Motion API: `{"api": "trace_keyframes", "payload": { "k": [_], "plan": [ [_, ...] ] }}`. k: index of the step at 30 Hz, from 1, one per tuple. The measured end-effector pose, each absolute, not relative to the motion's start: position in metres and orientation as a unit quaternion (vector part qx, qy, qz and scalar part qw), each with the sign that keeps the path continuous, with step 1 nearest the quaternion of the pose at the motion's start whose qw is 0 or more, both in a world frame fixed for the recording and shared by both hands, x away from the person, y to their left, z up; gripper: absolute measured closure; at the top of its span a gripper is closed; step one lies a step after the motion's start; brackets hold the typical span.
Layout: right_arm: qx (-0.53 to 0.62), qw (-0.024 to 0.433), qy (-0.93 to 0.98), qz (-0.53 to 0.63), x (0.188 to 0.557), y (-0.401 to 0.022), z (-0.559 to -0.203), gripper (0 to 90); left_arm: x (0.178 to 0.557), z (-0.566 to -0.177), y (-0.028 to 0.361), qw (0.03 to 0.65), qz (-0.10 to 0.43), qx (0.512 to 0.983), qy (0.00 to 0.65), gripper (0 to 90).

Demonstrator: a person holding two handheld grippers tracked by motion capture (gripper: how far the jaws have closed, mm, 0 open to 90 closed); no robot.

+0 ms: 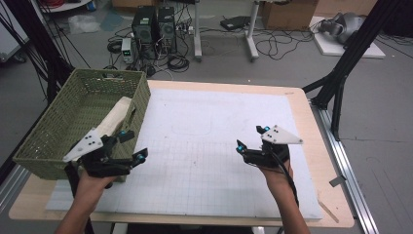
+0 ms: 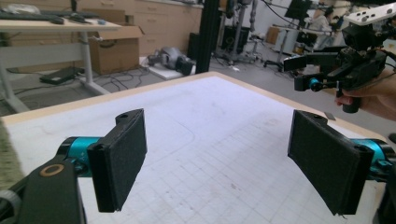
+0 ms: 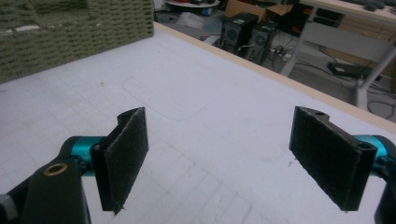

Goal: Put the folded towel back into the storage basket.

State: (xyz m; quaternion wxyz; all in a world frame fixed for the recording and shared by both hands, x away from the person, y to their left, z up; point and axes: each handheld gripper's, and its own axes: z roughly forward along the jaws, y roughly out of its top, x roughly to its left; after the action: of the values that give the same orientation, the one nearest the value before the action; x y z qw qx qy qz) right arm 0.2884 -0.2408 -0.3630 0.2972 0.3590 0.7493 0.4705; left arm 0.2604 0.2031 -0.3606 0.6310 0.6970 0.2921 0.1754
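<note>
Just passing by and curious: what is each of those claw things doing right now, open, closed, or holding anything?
Left gripper: open, holding nothing, by the green basket.
Right gripper: open, holding nothing, over the white mat.

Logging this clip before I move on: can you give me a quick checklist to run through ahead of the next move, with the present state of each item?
1. Left tongs open, nothing between the jaws: ok.
2. Right tongs open, nothing held: ok.
3. Cream cloth lies inside the green basket: ok.
4. Basket wholly on the table: not ok, its left side overhangs the edge.
5. White mat between the tongs bare: ok.
6. Cloth fully below the rim: cannot tell.
</note>
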Motion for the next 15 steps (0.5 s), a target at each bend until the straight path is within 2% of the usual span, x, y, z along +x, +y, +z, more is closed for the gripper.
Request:
{"api": "trace_keyframes", "payload": {
  "k": [8, 15],
  "plan": [
    [0.388, 0.305, 0.731, 0.472, 0.264, -0.266, -0.384, 18.8, 0.260, -0.384, 0.162, 0.621, 0.163, 0.724, 0.253, 18.9],
    [0.405, 0.304, 0.724, 0.468, 0.249, -0.287, -0.402, 18.9, 0.264, -0.395, 0.147, 0.617, 0.153, 0.732, 0.243, 19.0]
  ]
}}
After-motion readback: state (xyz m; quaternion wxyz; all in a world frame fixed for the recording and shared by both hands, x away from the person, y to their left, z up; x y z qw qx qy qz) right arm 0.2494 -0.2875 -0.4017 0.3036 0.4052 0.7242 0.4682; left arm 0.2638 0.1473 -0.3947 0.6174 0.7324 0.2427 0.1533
